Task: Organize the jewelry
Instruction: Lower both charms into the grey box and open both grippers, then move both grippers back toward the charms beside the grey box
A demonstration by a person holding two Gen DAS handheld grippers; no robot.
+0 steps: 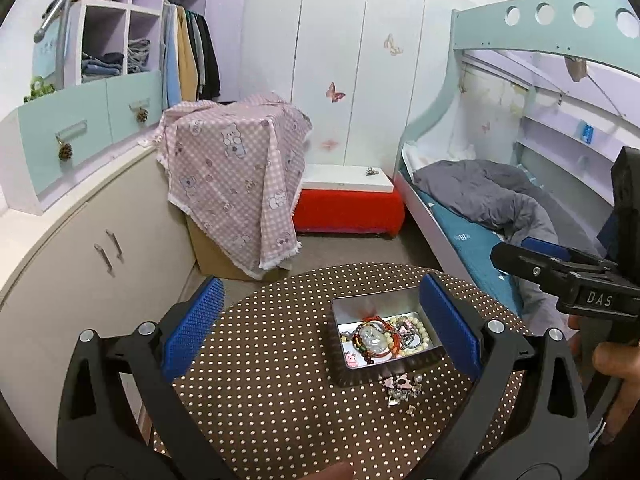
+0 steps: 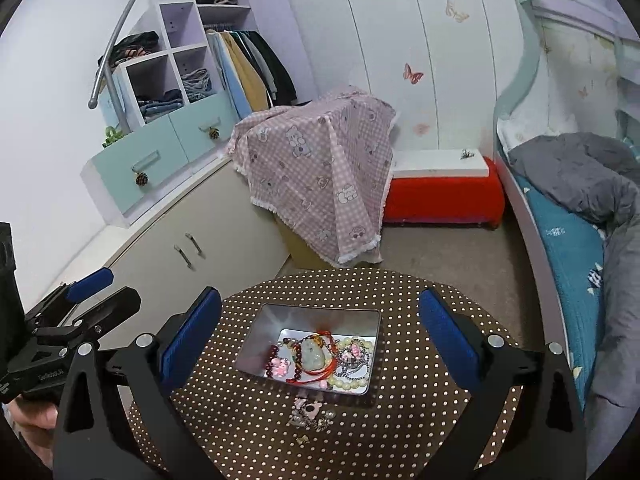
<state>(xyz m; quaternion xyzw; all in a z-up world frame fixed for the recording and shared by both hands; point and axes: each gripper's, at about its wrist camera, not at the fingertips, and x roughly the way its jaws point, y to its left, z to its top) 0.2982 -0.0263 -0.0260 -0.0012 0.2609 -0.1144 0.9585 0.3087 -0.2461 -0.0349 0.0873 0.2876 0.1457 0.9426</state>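
Observation:
A metal tin (image 1: 352, 305) (image 2: 276, 316) sits on a round brown polka-dot table (image 1: 272, 392) (image 2: 400, 420). It holds bracelets, bead strings and a jade pendant (image 1: 374, 338) (image 2: 314, 354). A small pile of loose jewelry (image 1: 402, 386) (image 2: 312, 414) lies on the table just in front of the tin. My left gripper (image 1: 320, 328) is open and empty above the table, its right finger beside the tin. My right gripper (image 2: 320, 336) is open and empty, hovering over the tin. Each gripper shows at the edge of the other's view.
A box draped in pink checked cloth (image 1: 236, 168) (image 2: 320, 172) stands behind the table. A red bench (image 1: 348, 204) is by the wardrobe. A bunk bed with a grey duvet (image 1: 480, 196) is on the right. A beige cabinet (image 1: 92, 248) is on the left.

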